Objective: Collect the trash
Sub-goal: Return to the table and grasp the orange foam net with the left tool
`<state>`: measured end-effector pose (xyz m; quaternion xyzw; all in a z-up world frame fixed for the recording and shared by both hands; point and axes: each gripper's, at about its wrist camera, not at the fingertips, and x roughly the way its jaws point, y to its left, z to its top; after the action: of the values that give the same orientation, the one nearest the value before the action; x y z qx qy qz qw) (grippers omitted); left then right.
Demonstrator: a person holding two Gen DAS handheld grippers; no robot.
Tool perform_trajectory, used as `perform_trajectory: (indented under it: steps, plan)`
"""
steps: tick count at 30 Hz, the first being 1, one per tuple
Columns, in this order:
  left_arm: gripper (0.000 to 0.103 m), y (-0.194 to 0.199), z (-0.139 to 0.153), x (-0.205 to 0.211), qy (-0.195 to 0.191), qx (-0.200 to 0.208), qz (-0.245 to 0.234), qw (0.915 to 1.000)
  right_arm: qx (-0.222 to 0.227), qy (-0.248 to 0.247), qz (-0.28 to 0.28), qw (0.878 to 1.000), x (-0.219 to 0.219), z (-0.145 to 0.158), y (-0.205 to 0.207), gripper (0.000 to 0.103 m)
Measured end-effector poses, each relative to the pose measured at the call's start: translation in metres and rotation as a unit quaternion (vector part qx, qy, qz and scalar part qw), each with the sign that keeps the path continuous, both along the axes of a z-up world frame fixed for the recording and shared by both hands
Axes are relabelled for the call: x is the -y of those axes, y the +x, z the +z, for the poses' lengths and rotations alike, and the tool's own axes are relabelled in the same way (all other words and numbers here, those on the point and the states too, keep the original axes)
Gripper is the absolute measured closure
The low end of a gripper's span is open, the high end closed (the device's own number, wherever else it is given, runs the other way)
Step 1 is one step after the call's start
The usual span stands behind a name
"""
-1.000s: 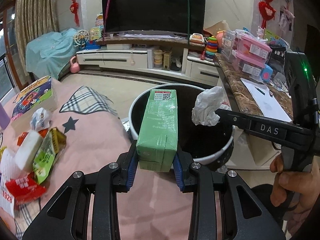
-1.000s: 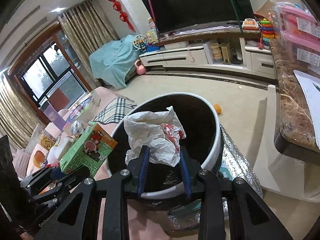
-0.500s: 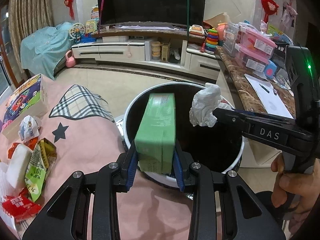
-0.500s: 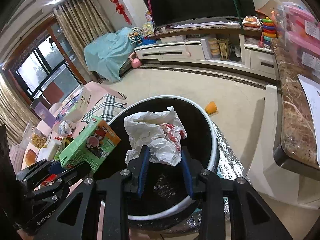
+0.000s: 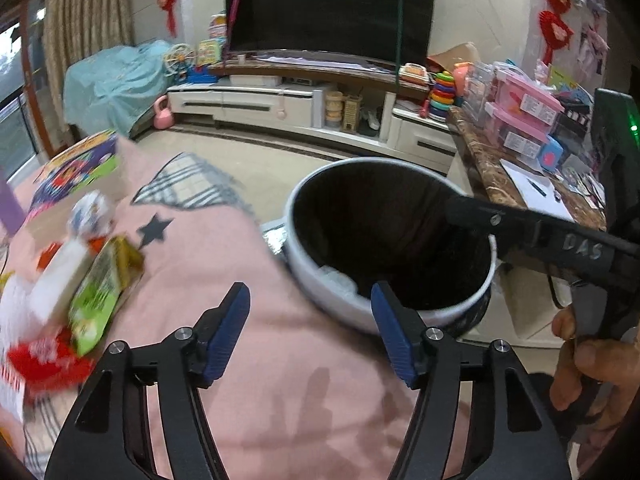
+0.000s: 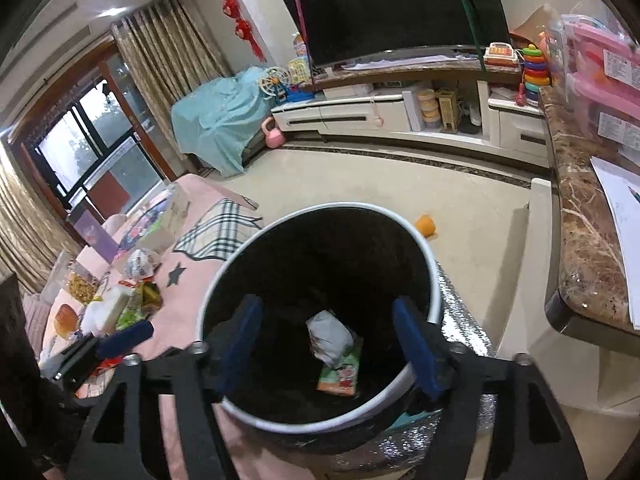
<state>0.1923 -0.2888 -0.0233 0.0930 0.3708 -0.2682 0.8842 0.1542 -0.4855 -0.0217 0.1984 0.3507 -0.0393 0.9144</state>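
Left gripper point(image 5: 310, 328) and right gripper point(image 6: 326, 344): jaws just opened, nothing between them. Crumpled paper point(image 6: 330, 336) and green carton point(image 6: 340, 376) lie inside the bin point(image 6: 434, 280)

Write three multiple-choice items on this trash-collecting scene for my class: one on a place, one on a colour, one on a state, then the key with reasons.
1. Where does the green carton lie?
A. on the pink cloth
B. inside the bin
C. on the floor

2. What colour are the left gripper's pads?
A. blue
B. red
C. white

3. How is the right gripper?
A. shut on paper
B. shut on the carton
C. open, empty

Key: B, the carton lies at the bottom of the bin under the crumpled paper; A, the pads show blue; C, its jaws, just opened, stand apart above the bin.
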Motion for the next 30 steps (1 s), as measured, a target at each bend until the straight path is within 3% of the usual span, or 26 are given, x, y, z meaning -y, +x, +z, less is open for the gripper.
perform_trajectory:
  steps: [6, 15, 30]
  plan:
    - [0.030, -0.018, -0.009, -0.047, -0.014, -0.003, 0.044, 0.9989, 0.012, 0.013, 0.019, 1.000, -0.033, 0.000, -0.012, 0.014]
    - [0.028, -0.040, -0.015, -0.122, -0.022, 0.002, 0.113, 0.9934, 0.009, 0.037, 0.070, 0.997, -0.095, -0.011, -0.021, 0.010]
    - [0.028, -0.064, -0.025, -0.232, -0.034, 0.004, 0.220, 0.9749, 0.000, 0.045, 0.149, 0.988, -0.188, -0.024, -0.021, 0.007]
